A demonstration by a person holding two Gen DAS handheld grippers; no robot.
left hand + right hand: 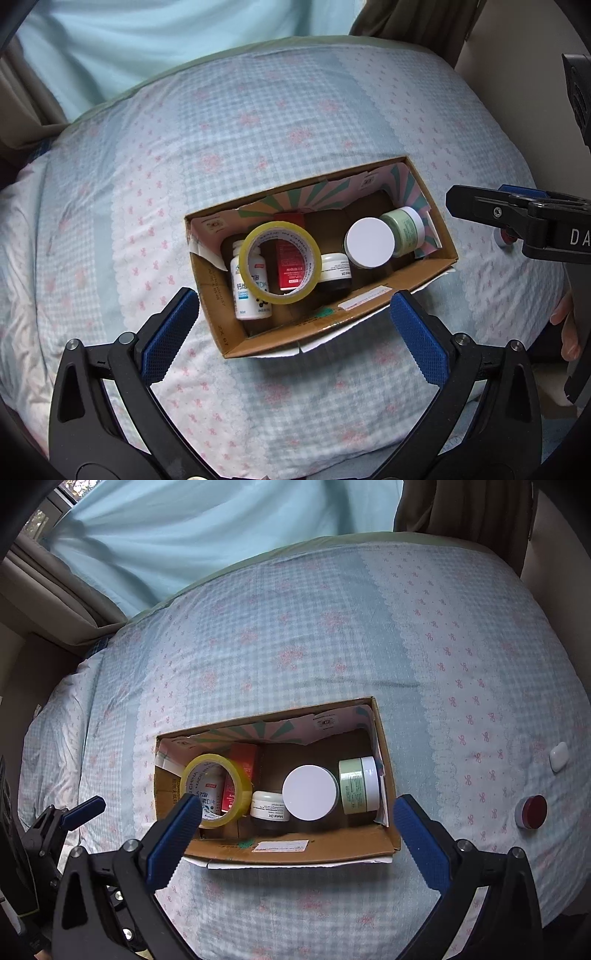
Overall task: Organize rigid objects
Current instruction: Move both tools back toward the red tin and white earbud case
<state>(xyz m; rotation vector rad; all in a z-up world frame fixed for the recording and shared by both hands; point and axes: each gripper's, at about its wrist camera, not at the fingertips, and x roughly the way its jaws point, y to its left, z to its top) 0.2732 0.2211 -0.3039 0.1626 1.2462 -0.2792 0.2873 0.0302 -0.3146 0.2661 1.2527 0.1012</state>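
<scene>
On the gingham bed [295, 646], the cardboard box [295, 849] collects jars; both tongs, left [293, 332] and right [297, 834], hover agape, empty; a red-lidded jar [532, 811] awaits outside.

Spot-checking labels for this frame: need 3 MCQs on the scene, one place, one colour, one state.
1. Where is the small red-lidded jar?
A in the box
B on the bedspread, right of the box
C in a gripper

2. What colour is the roll of tape in the brown cardboard box?
A yellow
B black
C green

3. How is the right gripper?
A shut on the tape
B shut, holding nothing
C open, holding nothing

Key: B, it lies on the checked bedspread outside the box; A, yellow ring; C, fingers spread wide, nothing between.
</scene>
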